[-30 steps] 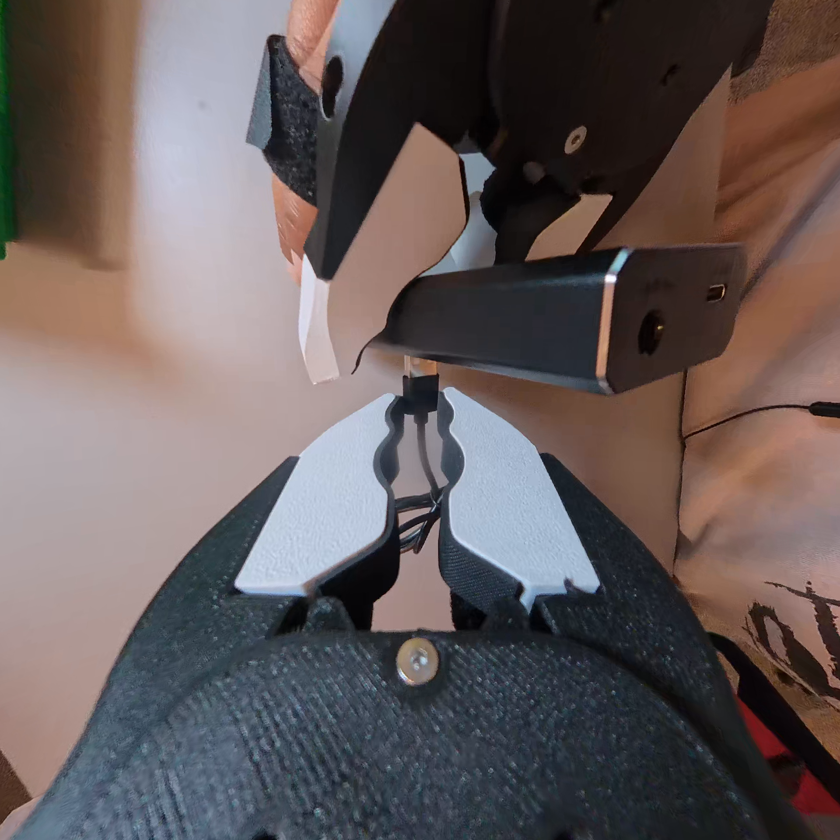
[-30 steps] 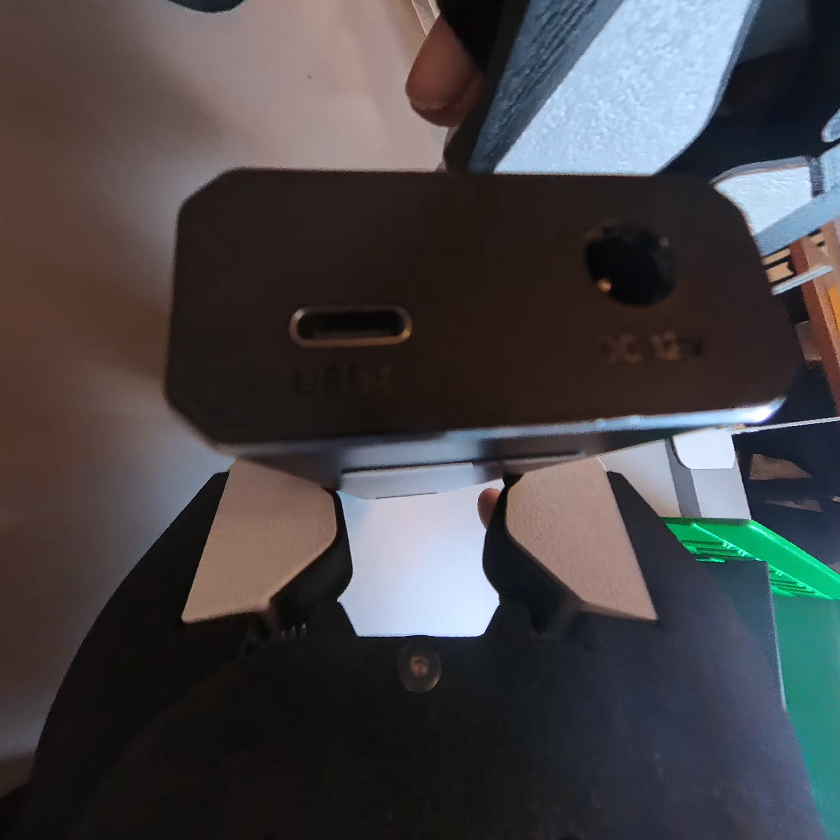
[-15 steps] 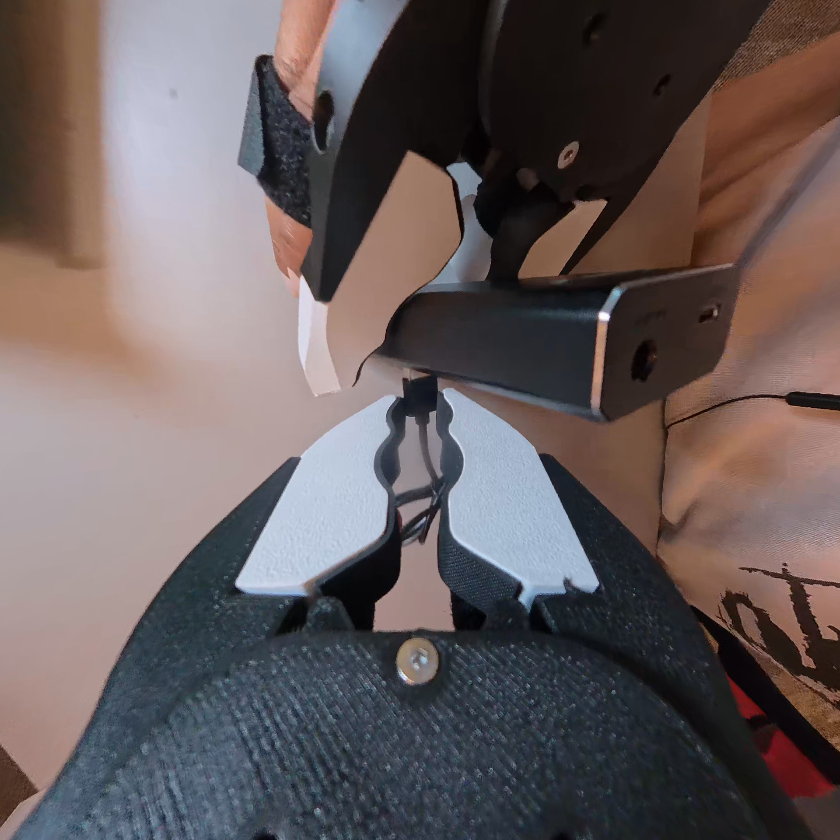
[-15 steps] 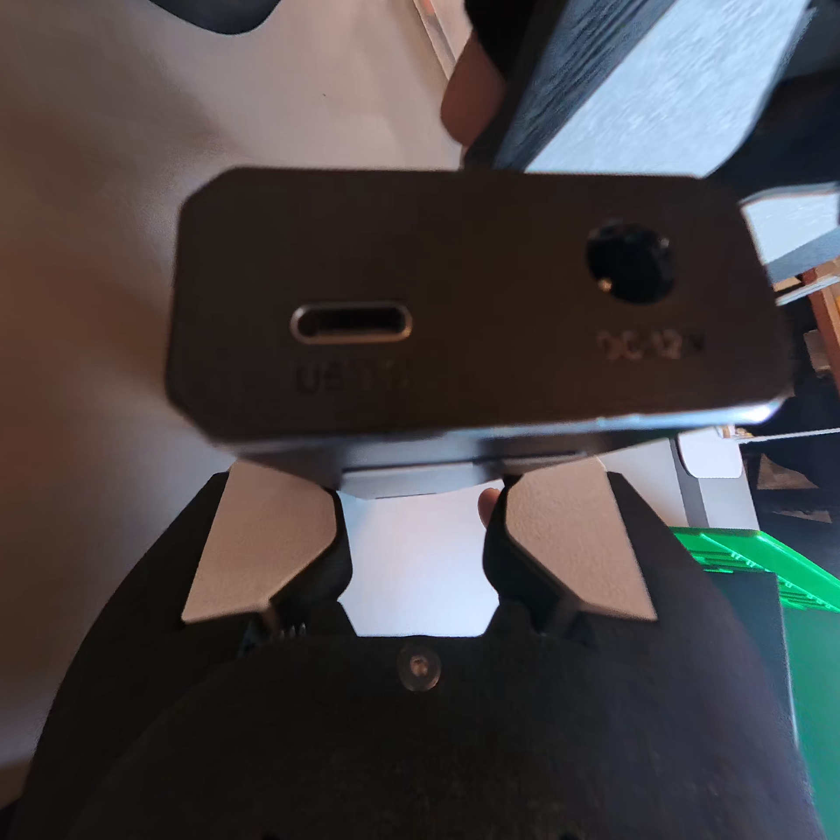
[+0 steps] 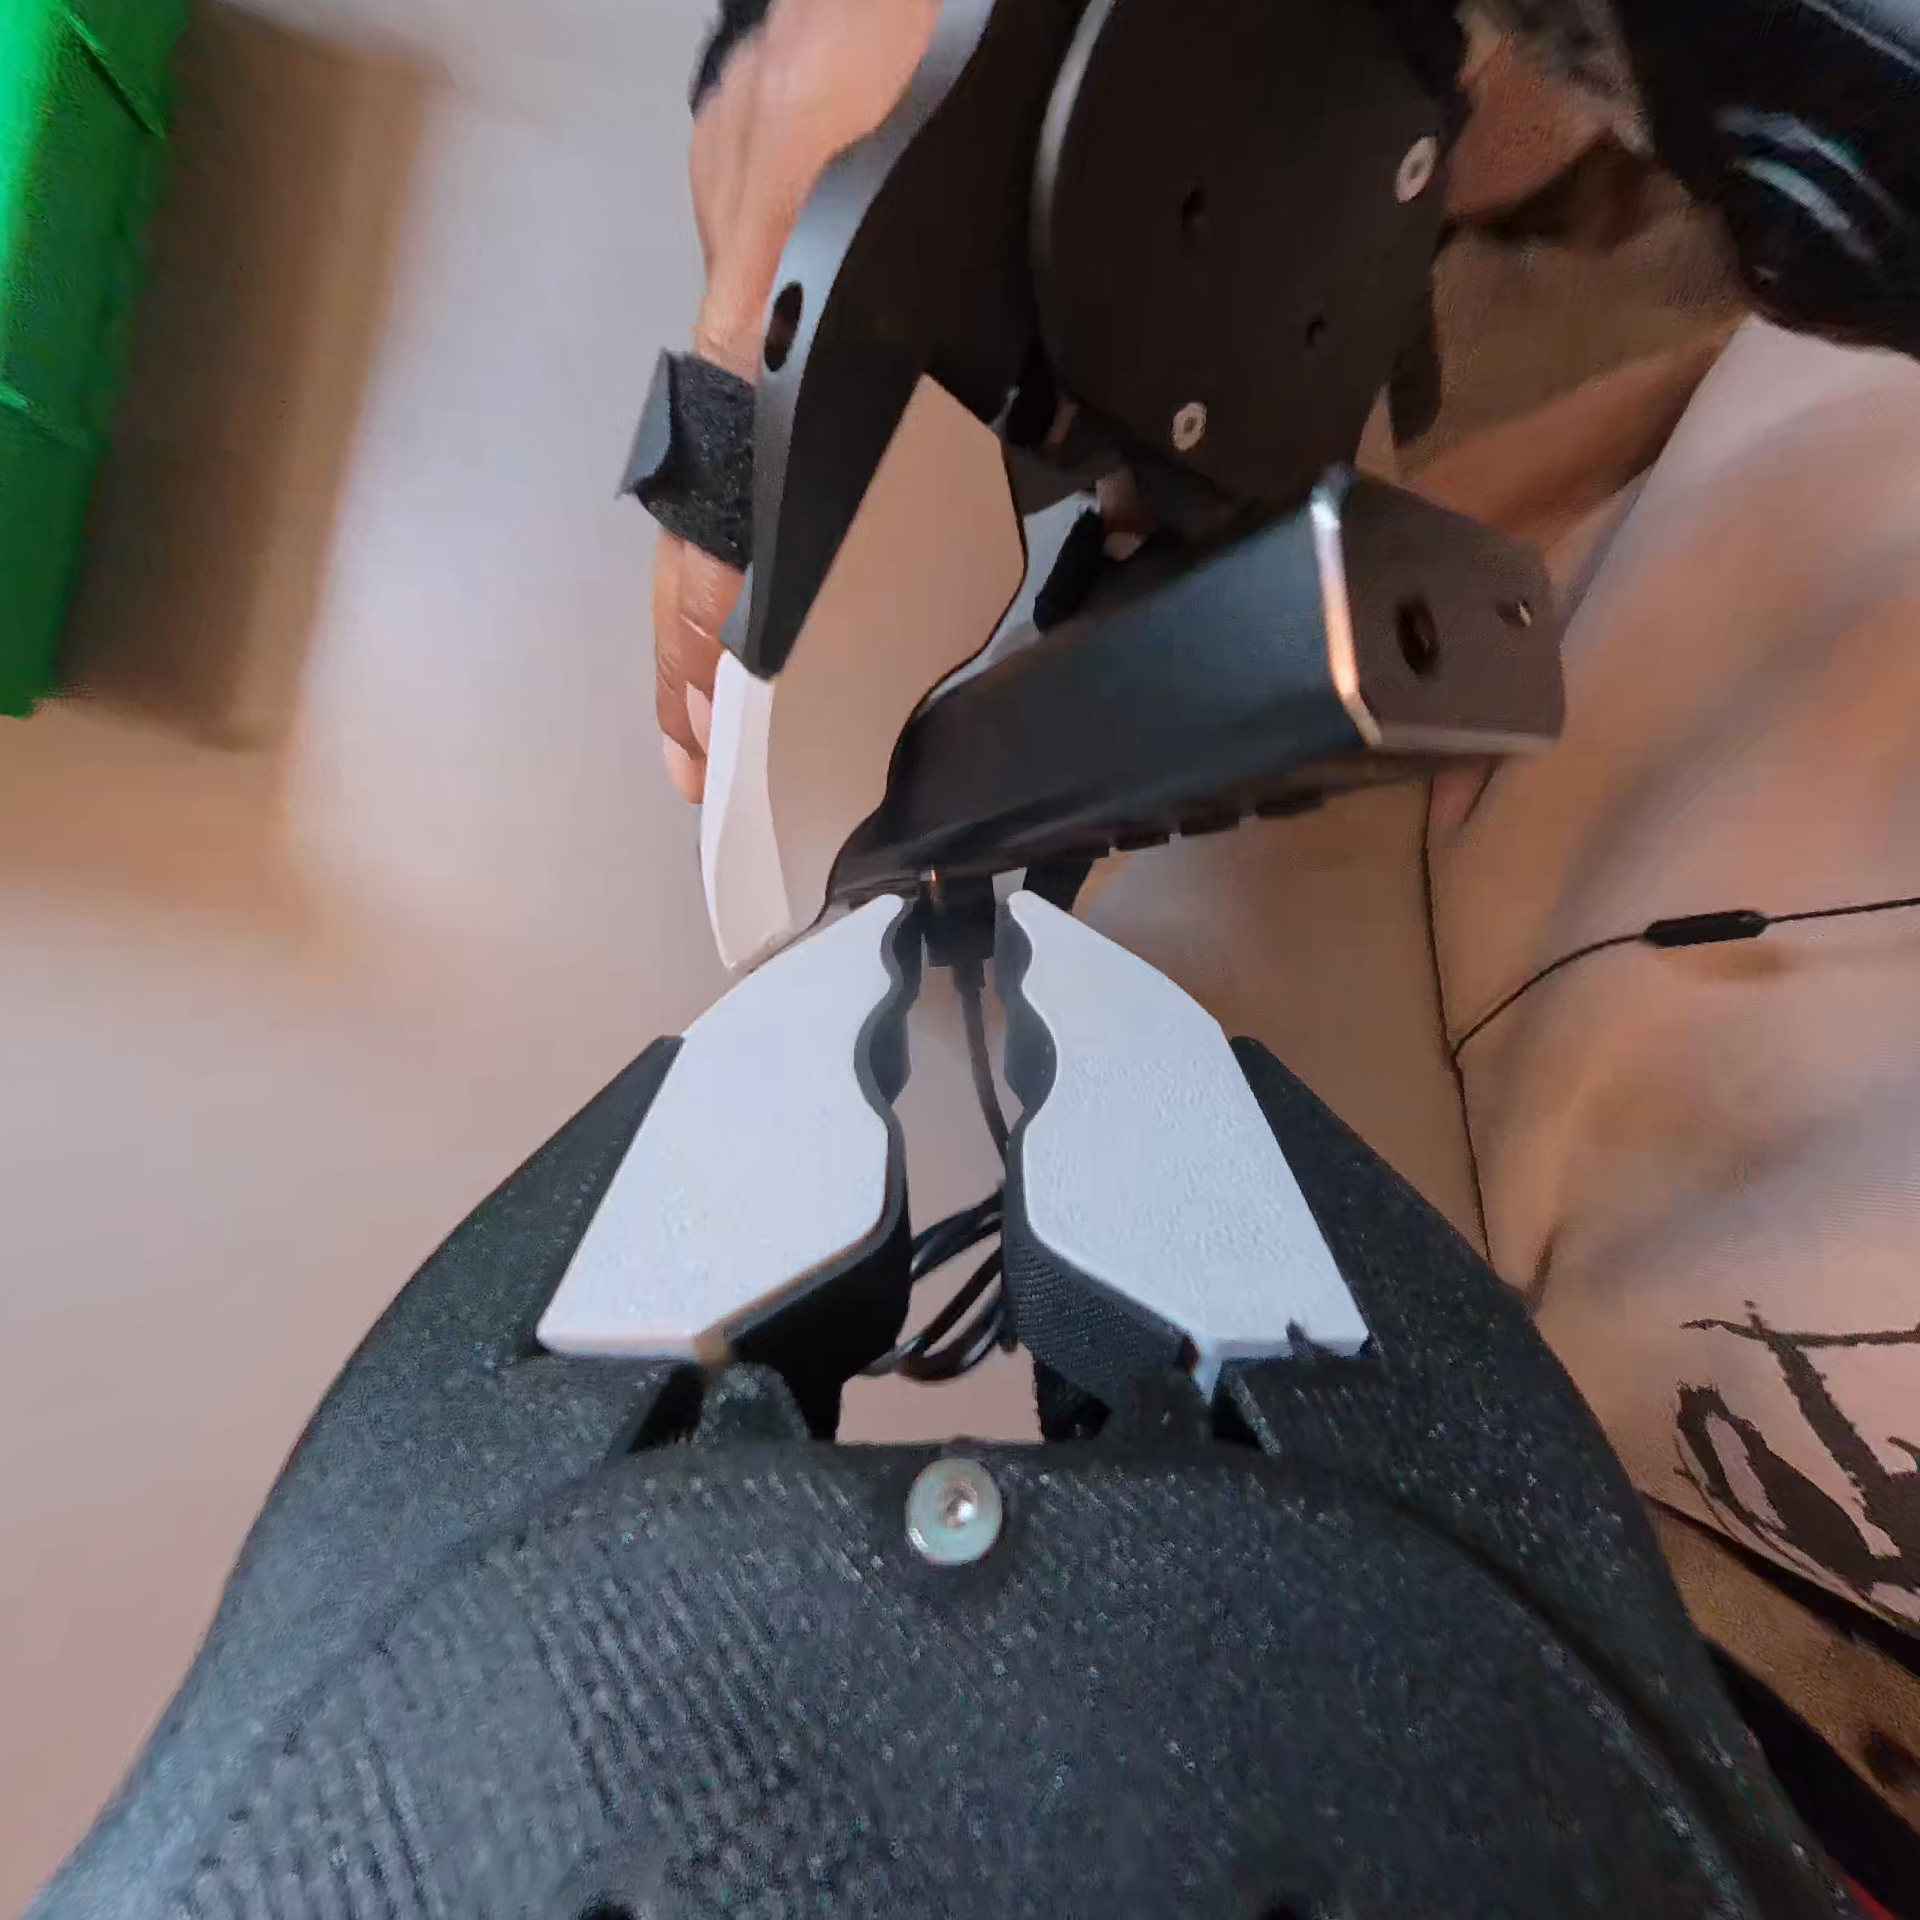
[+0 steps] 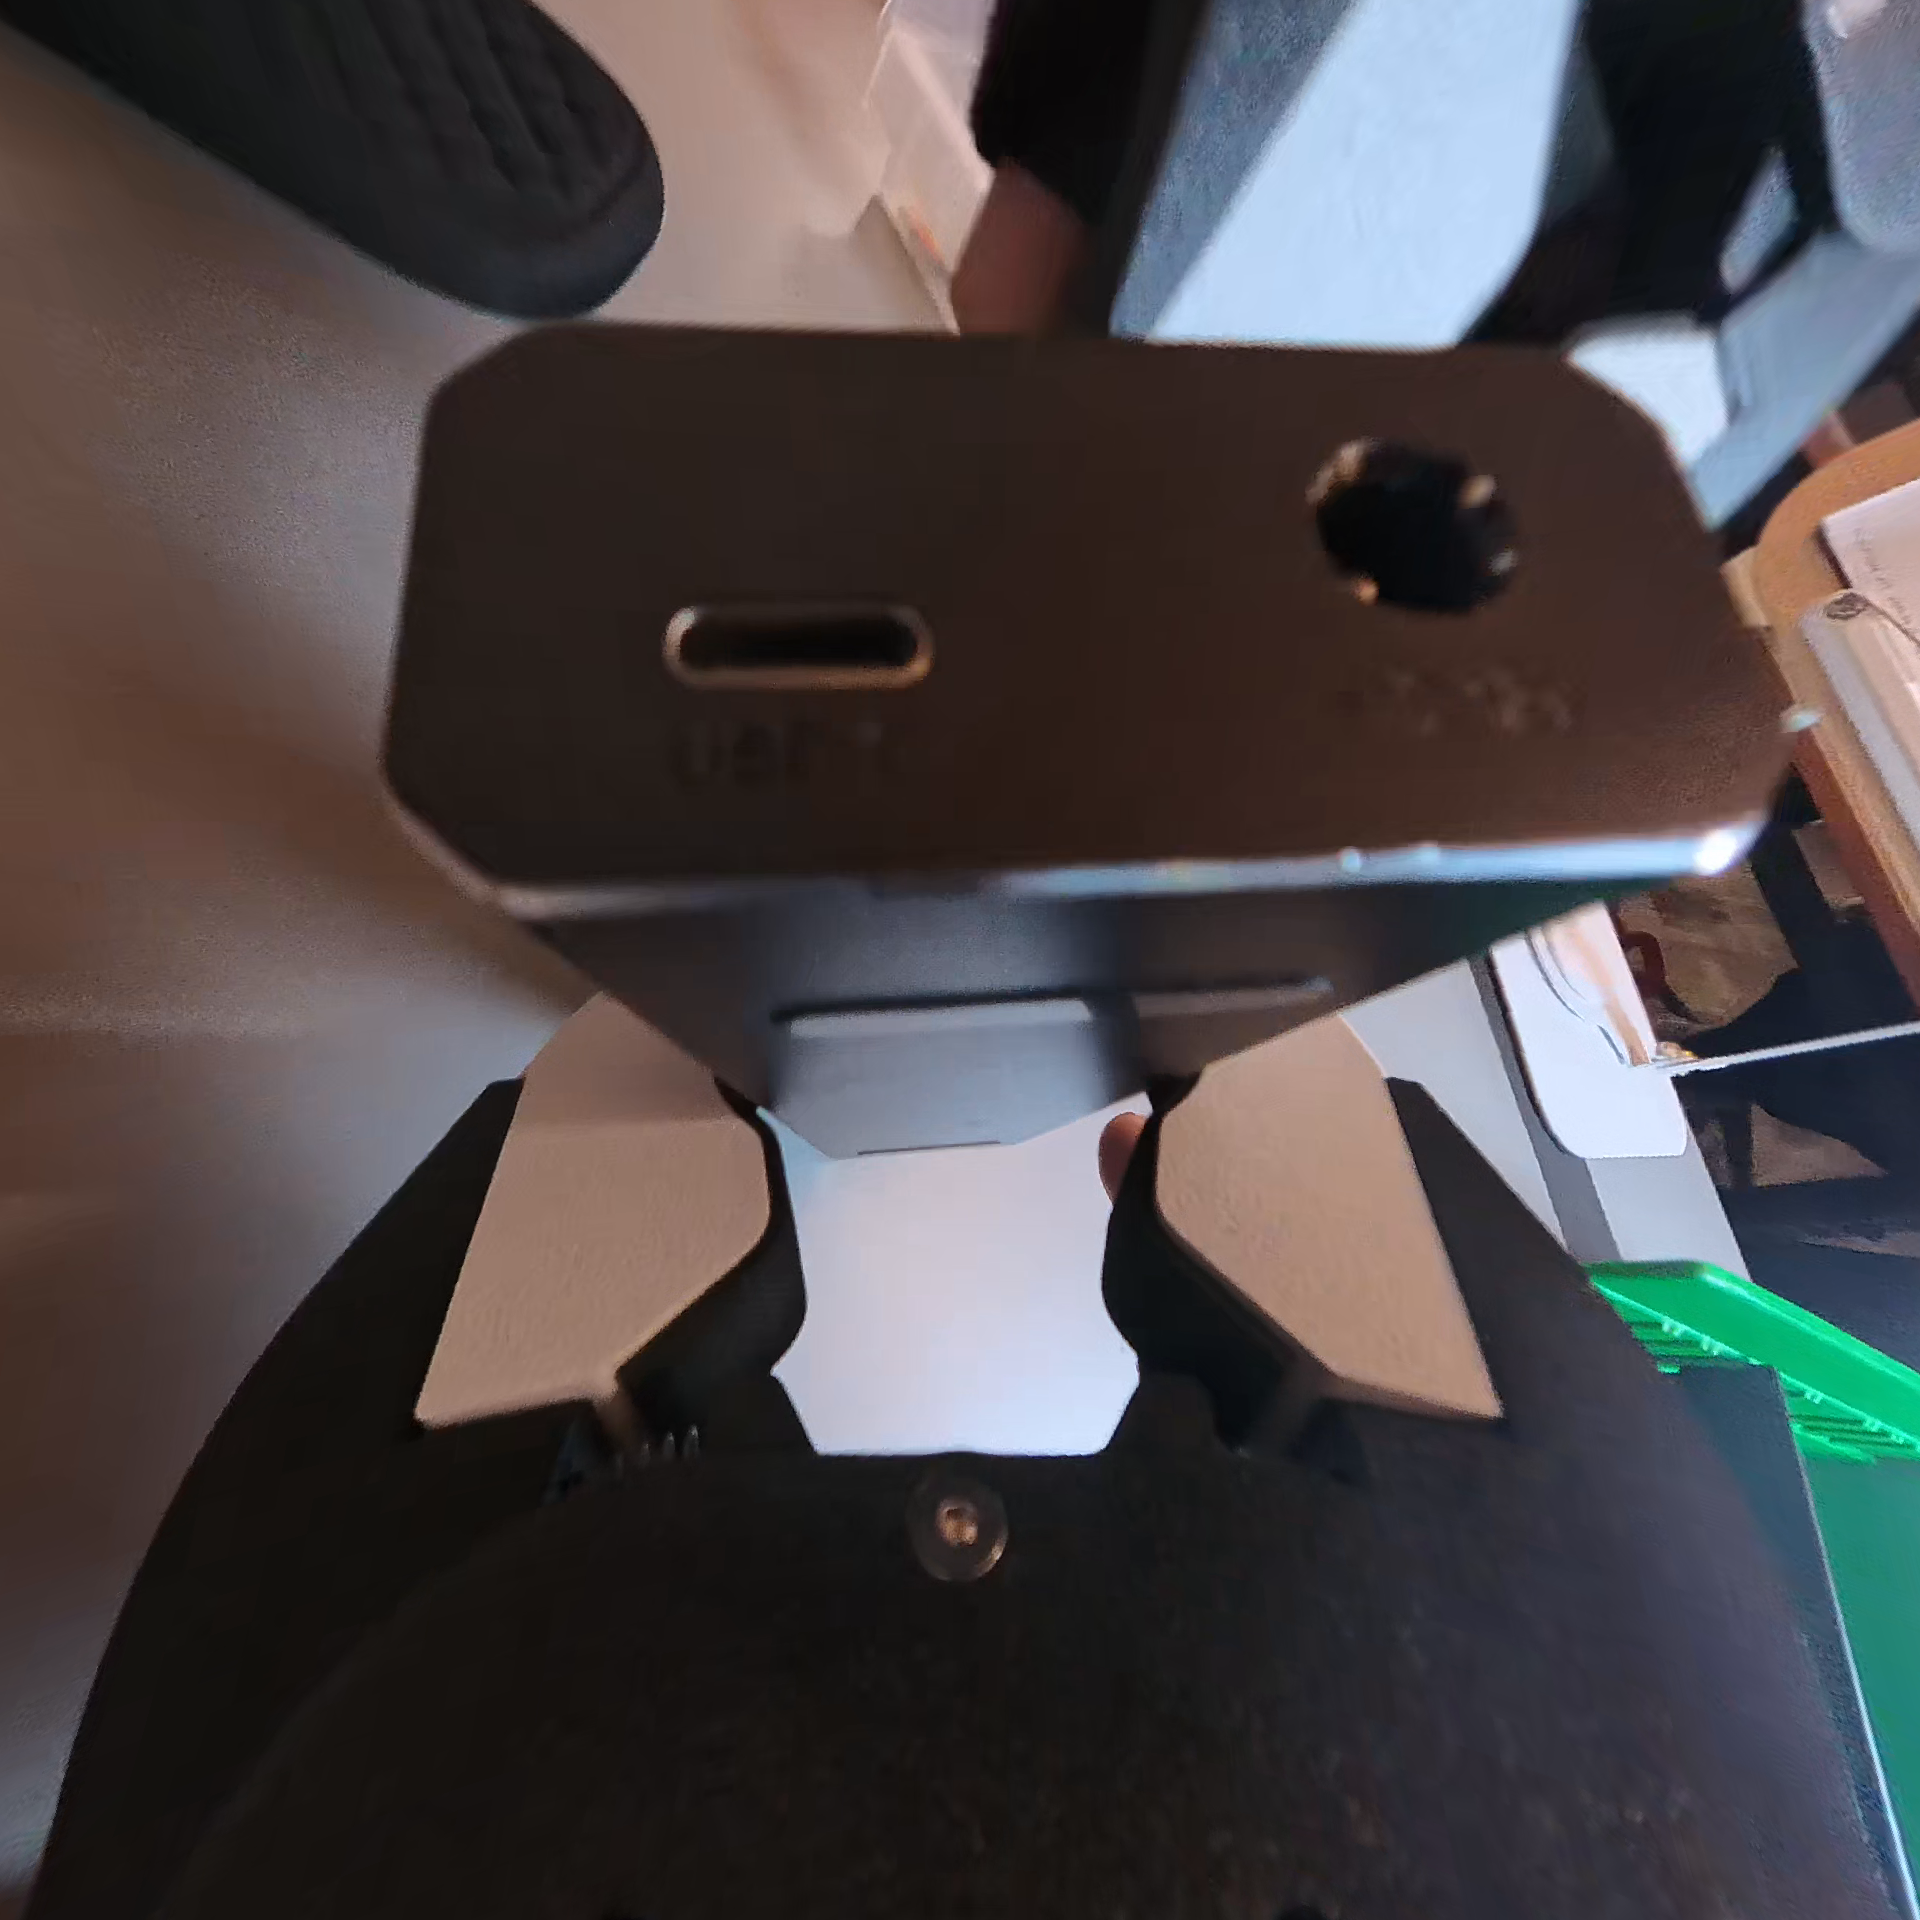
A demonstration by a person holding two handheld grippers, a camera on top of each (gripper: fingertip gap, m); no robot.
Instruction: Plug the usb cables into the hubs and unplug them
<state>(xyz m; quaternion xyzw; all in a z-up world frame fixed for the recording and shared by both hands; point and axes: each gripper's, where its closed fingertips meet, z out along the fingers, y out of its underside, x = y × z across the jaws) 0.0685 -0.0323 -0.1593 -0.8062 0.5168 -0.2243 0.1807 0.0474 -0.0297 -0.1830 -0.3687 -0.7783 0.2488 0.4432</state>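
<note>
My left gripper (image 5: 958,914) is shut on the black plug of a thin black USB cable (image 5: 977,1049). The plug meets the underside of a dark grey hub (image 5: 1195,717), which tilts up to the right. My right gripper, seen farther off in the left wrist view (image 5: 1081,540), is shut on that hub. In the right wrist view the hub's end face (image 6: 1039,623) fills the middle, with an oval port and a round socket. My right gripper (image 6: 961,1081) clamps the hub's lower body between its pale fingers (image 6: 613,1195).
A green crate shows at the upper left of the left wrist view (image 5: 62,343) and at the lower right of the right wrist view (image 6: 1787,1361). A person's pale shirt (image 5: 1714,1039) with a thin black wire across it (image 5: 1704,925) is at the right. A bare hand (image 5: 748,208) holds the right gripper. Less than 4 cm separates the two grippers' tips.
The hub has tilted, its right end rising, and the plug now sits closer against the hub's underside. The green crate has come into the left wrist view.
</note>
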